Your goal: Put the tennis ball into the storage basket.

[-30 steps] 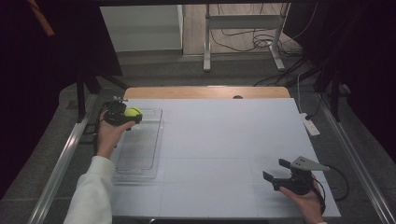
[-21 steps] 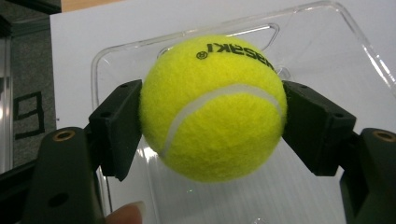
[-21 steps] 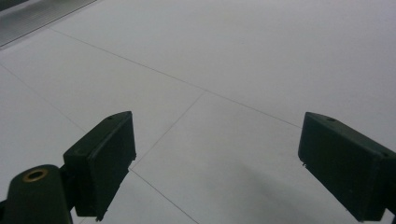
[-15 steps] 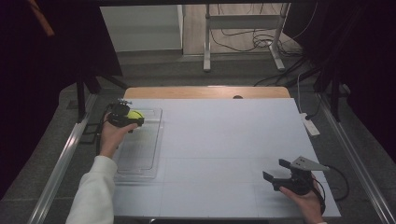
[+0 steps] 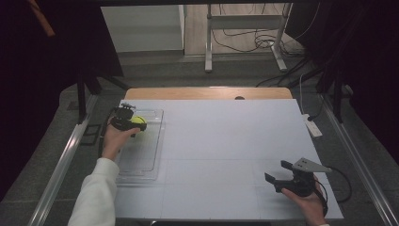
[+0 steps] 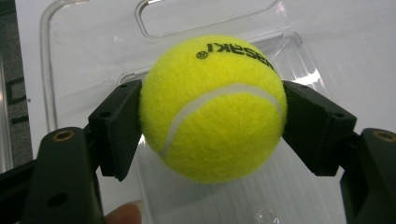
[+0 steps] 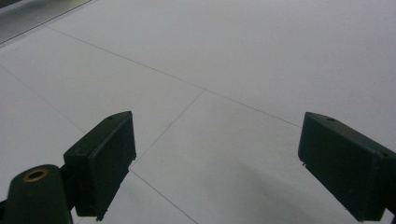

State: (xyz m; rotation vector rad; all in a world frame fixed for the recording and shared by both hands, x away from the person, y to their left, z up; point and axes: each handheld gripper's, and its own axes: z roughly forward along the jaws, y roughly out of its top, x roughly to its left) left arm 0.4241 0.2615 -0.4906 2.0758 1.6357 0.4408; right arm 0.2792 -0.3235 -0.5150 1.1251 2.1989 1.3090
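Since a second ago almost nothing has changed: the left gripper [image 5: 131,123] has drifted only slightly, still over the far end of the clear plastic tray [image 5: 155,141] at the left of the white worktop [image 5: 226,141], and the right gripper [image 5: 278,175] has stayed put near the front right corner. The left hand [image 5: 114,139] reaches forward from a white sleeve [image 5: 96,197], its fingers [image 6: 116,126] clenched on either side of the yellow tennis ball [image 6: 212,107], which hangs above the tray. The right hand [image 5: 308,202] holds its gripper low over bare worktop, pointing left, its fingers [image 7: 100,158] spread wide and grasping nothing.
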